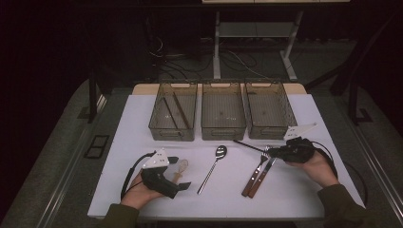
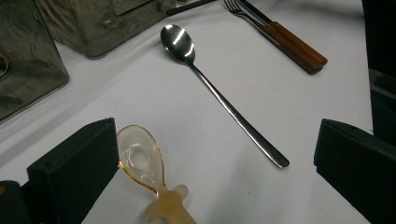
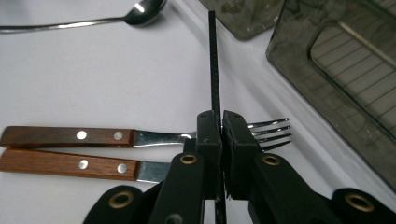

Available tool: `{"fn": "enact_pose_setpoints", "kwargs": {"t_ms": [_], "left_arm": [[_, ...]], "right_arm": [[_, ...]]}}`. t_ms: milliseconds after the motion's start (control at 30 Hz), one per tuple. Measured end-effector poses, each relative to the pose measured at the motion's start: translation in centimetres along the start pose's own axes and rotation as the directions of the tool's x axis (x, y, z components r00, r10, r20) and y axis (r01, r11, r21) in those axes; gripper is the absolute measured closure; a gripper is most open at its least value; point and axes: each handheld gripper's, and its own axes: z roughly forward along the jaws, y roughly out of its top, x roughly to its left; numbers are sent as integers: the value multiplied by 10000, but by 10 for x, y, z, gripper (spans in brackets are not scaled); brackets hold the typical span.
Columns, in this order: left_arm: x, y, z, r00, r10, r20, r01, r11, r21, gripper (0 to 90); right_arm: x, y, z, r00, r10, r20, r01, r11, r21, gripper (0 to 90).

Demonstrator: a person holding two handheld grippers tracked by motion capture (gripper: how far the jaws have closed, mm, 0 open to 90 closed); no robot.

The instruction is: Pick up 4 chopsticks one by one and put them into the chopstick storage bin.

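Item: black chopstick (image 3: pixel 214 70), held in my right tongs (image 3: pixel 221 122).
Right of table, just near the far trays (image 1: pixel 269 110); my left tongs (image 2: pixel 210 154) gape wide around the amber spoon (image 2: pixel 140 158).

Three wire-mesh bins (image 1: pixel 223 126) are set side by side at the table's (image 1: pixel 142 111) far edge. A metal spoon (image 1: pixel 214 166), a clear plastic spoon (image 2: pixel 142 163) and two wood-handled utensils (image 1: pixel 256 176) are laid before them.
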Motion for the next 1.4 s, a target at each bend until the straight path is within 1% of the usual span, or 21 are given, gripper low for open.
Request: {"fn": "enact_pose_setpoints", "kwargs": {"t_ms": [167, 267, 367, 467, 533, 700, 867, 933, 1133, 1233, 1400], "left_arm": [[0, 0, 0, 10000, 0, -6, 0, 10000, 6, 0], [0, 0, 0, 10000, 6, -16, -6, 10000, 12, 0], [0, 0, 0, 10000, 1, -12, -1, 10000, 3, 0], [0, 0, 0, 10000, 12, -17, -12, 10000, 31, 0], [0, 0, 0, 10000, 5, -8, -5, 10000, 5, 0], [1, 0, 0, 10000, 16, -17, -16, 10000, 11, 0], [0, 0, 0, 10000, -8, -10, 8, 10000, -9, 0], [0, 0, 0, 10000, -45, -5, 45, 10000, -41, 0], [-1, 0, 0, 10000, -79, 11, 79, 9999, -105, 0], [0, 0, 0, 10000, -61, 21, 61, 9999, -109, 0], [0, 0, 0, 9999, -104, -3, 103, 9998, -158, 0]], "right_arm": [[1, 5, -6, 9999, -59, -94, 57, 9996, -263, 861], [3, 9, -8, 9996, -60, -270, 47, 9988, -485, 861], [5, 15, -10, 9994, -167, -305, 149, 9982, -587, 861], [7, 21, -12, 9991, -179, -372, 152, 9972, -731, 861], [9, 26, -12, 9988, -148, -470, 109, 9964, -840, 861], [11, 38, -13, 9985, -101, -537, 47, 9950, -996, 861], [12, 50, -11, 9988, -95, -476, 42, 9939, -1103, 861], [12, 57, -10, 9990, -7, -443, -45, 9930, -1184, 861], [11, 82, -2, 9998, 111, -150, -126, 9942, -1067, 861], [10, 93, 0, 9998, 198, -91, -207, 9936, -1114, 861], [10, 116, 6, 9997, 216, 107, -204, 9942, -1053, 861]]}}
